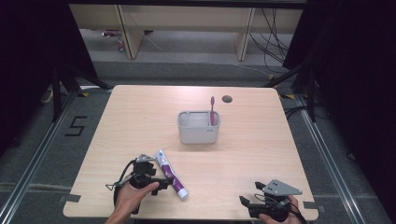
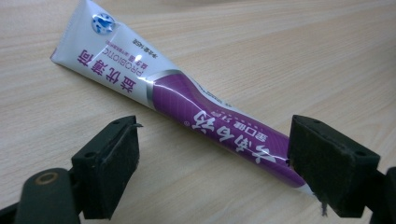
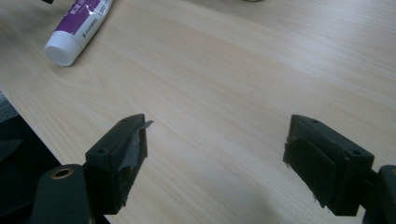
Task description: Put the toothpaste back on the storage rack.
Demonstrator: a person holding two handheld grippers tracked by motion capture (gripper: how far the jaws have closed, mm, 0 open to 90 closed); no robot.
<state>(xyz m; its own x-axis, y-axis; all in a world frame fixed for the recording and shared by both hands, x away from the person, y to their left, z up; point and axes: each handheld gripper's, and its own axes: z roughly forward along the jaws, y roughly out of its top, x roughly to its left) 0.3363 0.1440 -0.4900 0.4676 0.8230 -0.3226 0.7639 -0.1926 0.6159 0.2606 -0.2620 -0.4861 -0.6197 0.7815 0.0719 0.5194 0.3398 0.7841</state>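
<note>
Step in hand: the approach to pick up the toothpaste tube (image 1: 171, 174). It lies flat on the desk (image 1: 261, 140) near the front edge, at about 7 o'clock from the grey holder (image 1: 198, 128), cap end toward the person, crimped end pointing away.

Left gripper (image 1: 156, 184) sits at 9 o'clock of the tube, just beside its lower half. In the left gripper view the jaws stand wide apart and the tube (image 2: 187, 107) runs diagonally between them; the purple cap end passes behind the right-hand jaw, possibly touching it, cannot tell. Left-hand jaw is clear of it. Nothing gripped yet.

Right gripper (image 1: 252, 201) is parked at the desk's 5 o'clock corner, well apart from the tube, jaws spread and empty; its view catches the white cap (image 3: 63, 50) far off at the top left.

A pink toothbrush (image 1: 212, 111) stands upright in the holder's right compartment; the left compartment looks free.

Likely next: centre the jaws across the tube body, lower, close, lift. Tube is soft and slick, so the grip probably wants the firmer part near the cap, and a gentle squeeze
</note>
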